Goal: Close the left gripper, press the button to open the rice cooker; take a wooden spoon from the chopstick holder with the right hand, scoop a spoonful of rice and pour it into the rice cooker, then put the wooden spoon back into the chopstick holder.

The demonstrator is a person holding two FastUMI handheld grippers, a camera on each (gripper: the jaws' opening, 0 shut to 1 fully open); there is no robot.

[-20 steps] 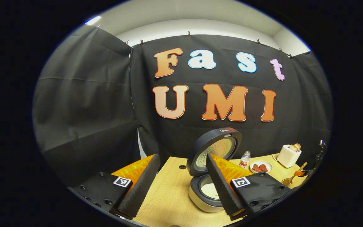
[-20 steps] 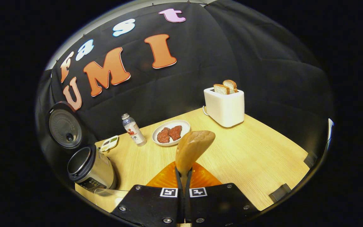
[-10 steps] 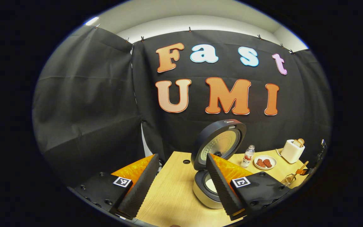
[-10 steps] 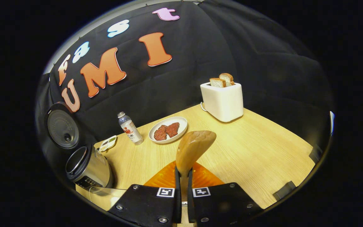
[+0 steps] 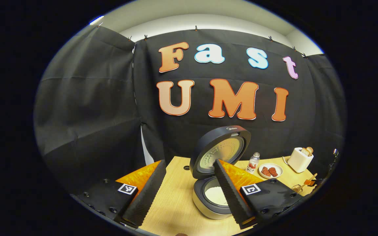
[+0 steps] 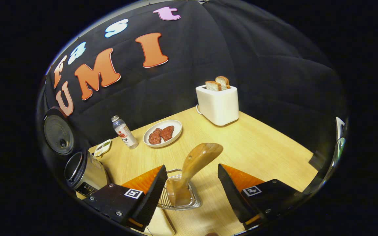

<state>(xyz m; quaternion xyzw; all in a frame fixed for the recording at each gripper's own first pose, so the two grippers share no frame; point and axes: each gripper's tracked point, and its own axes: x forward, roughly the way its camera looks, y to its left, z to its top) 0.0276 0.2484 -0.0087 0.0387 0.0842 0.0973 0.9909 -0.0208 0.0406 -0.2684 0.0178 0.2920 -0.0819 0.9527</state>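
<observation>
Wooden table (image 6: 267, 154) holds bottle (image 6: 123, 132), its label print unreadable.

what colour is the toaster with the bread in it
White, or a pale cream; the toaster shows best in the right gripper view.

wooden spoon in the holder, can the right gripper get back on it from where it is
Probably yes: the right gripper is open, its fingers either side of the wooden spoon, which stands in the chopstick holder with nothing between.

Light wooden table (image 6: 267, 154) carries: rice cooker (image 5: 208, 200), bottle (image 6: 123, 132), plate (image 6: 162, 133), toaster (image 6: 218, 105), wire chopstick holder (image 6: 179, 193).
</observation>
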